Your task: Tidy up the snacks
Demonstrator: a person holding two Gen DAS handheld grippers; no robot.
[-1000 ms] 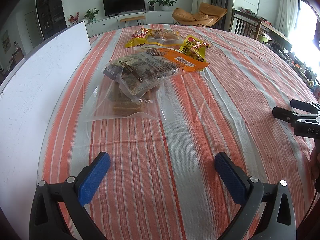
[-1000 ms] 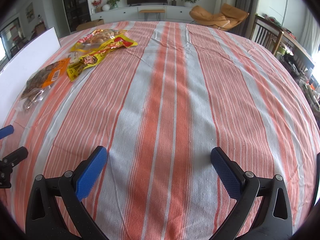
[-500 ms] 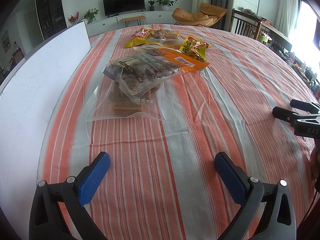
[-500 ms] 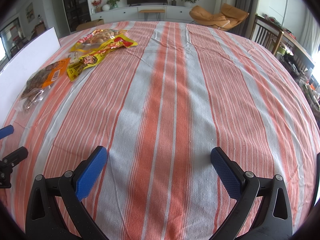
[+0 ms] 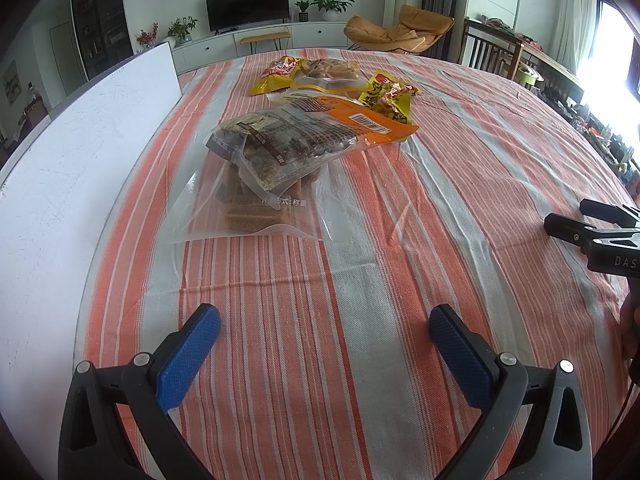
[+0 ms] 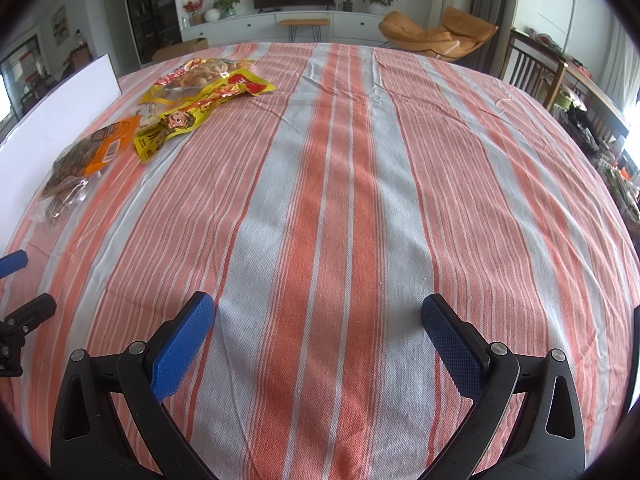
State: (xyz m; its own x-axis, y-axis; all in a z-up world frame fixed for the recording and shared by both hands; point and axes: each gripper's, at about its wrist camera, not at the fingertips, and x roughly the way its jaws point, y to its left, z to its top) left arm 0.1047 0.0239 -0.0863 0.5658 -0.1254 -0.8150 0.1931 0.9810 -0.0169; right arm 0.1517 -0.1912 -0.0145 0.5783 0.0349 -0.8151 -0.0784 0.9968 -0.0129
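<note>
Bare striped cloth point(image 6: 340, 208) lies wide ahead of my right jaws. Ahead of my left, snack bags point(image 5: 296, 140) pile up, a white board point(image 5: 72, 152) walling that side.

Bright daylight floods in from blown-out windows point(image 5: 624, 40) at right; fisheye curvature darkens every corner.

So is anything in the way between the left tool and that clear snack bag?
No. Only bare striped cloth lies between the open left tool and the clear bag. The other snacks sit behind the bag, and the right tool is off to the side.
</note>
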